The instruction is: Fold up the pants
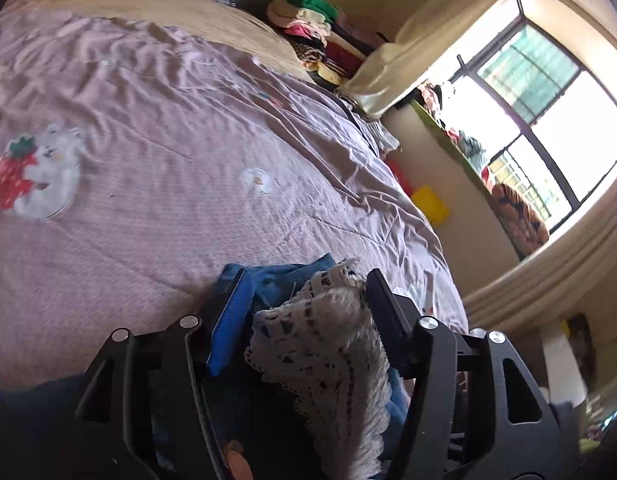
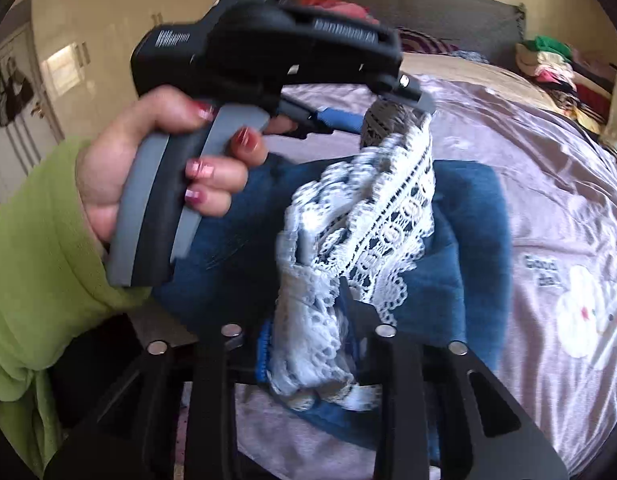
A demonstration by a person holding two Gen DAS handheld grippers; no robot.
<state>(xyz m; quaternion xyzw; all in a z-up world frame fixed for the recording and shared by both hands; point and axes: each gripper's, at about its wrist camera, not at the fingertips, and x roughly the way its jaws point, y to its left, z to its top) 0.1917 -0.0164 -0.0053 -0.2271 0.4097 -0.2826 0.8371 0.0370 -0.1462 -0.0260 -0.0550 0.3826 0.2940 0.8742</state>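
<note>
We see blue denim pants (image 2: 468,216) with a white lace trim (image 2: 388,216) lying on a pink bedspread (image 1: 168,128) printed with a strawberry cartoon (image 1: 32,176).

From the left wrist camera, the left gripper (image 1: 304,300) has its jaws standing apart, and a bunched fold of lace (image 1: 328,344) sits between them. The lace lies against the black finger at 3 o'clock — there is a gap of blue denim between it and the blue-padded finger at 9 o'clock. Whether the pads still press the cloth, we cannot tell for certain.

From the right wrist camera, the right gripper (image 2: 308,320) has lace (image 2: 308,332) filling the space between its two fingers at 6 o'clock. The lace band runs up toward 12 o'clock to the other gripper, held by a hand (image 2: 160,160) in a green sleeve (image 2: 32,248) at 9 o'clock. The folded denim lies beneath, on the bedspread.
</note>
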